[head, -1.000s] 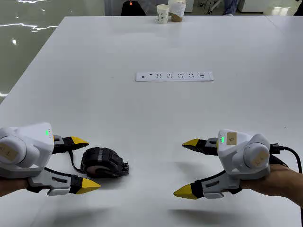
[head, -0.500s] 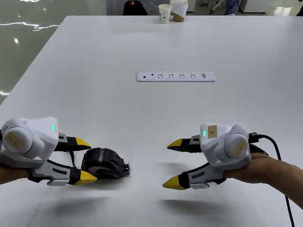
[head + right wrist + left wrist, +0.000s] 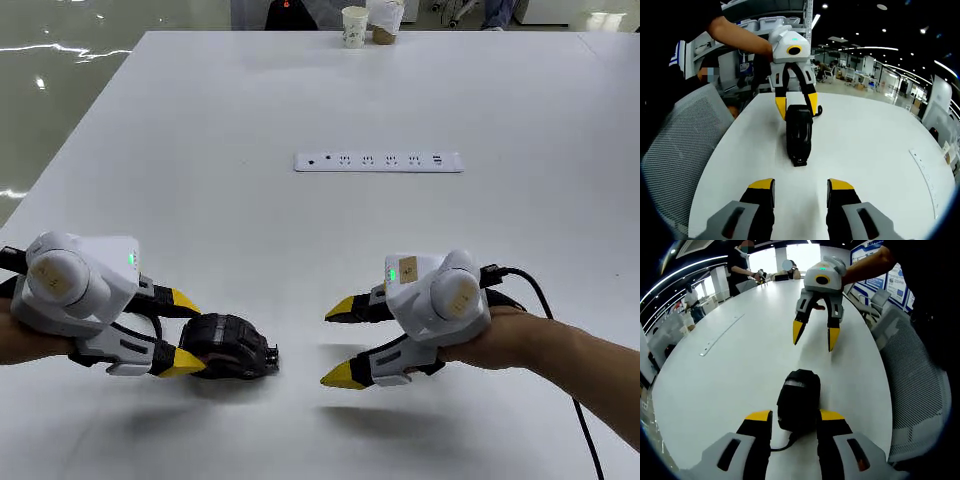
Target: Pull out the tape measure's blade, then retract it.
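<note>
Head view: one tape measure (image 3: 230, 345) (black).

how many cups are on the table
2: a white paper cup at the far edge of the table, and a brown-and-white cup just right of it, cut off by the frame. More may be hidden.

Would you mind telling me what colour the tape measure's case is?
Black. The tape measure shows best in the left gripper view.

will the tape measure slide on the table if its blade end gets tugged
Its black case looks hard, so the tape measure is probably rigid and dense for its size. The table looks smooth, so it would likely slide, unless the left gripper, jaws against its sides, braces it.
</note>
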Action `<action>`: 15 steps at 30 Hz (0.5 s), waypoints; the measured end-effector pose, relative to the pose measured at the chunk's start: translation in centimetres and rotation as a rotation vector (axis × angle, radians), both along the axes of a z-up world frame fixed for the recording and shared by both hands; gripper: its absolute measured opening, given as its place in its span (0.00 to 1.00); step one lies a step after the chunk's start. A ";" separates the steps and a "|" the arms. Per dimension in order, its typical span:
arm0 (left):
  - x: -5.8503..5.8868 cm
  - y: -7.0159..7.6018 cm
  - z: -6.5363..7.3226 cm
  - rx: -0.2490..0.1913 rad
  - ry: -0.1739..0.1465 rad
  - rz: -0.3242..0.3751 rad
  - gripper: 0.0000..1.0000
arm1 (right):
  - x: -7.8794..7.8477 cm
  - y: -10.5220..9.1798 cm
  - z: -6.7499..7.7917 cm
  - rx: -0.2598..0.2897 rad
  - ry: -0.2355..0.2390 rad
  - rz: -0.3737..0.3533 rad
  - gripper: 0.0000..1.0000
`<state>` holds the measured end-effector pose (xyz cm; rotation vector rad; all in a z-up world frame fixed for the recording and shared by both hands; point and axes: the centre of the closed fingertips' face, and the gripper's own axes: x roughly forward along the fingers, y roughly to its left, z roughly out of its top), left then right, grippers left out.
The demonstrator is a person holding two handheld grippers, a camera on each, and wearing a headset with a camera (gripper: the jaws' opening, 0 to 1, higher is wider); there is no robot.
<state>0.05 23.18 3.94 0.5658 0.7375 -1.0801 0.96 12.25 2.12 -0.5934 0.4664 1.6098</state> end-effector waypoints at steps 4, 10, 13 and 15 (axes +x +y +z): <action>0.0 0.0 -0.2 0.015 0.017 -0.029 0.29 | 0.1 0.8 -0.3 -0.008 0.007 0.015 0.36; -0.3 0.0 -0.5 0.028 0.050 -0.060 0.27 | 0.0 2.0 -0.9 -0.017 0.011 0.034 0.32; -0.3 0.0 -0.7 0.031 0.059 -0.070 0.26 | -0.1 2.6 -1.1 -0.021 0.018 0.044 0.31; -0.3 -0.1 -0.8 0.033 0.064 -0.076 0.26 | -0.2 3.0 -1.3 -0.024 0.021 0.052 0.30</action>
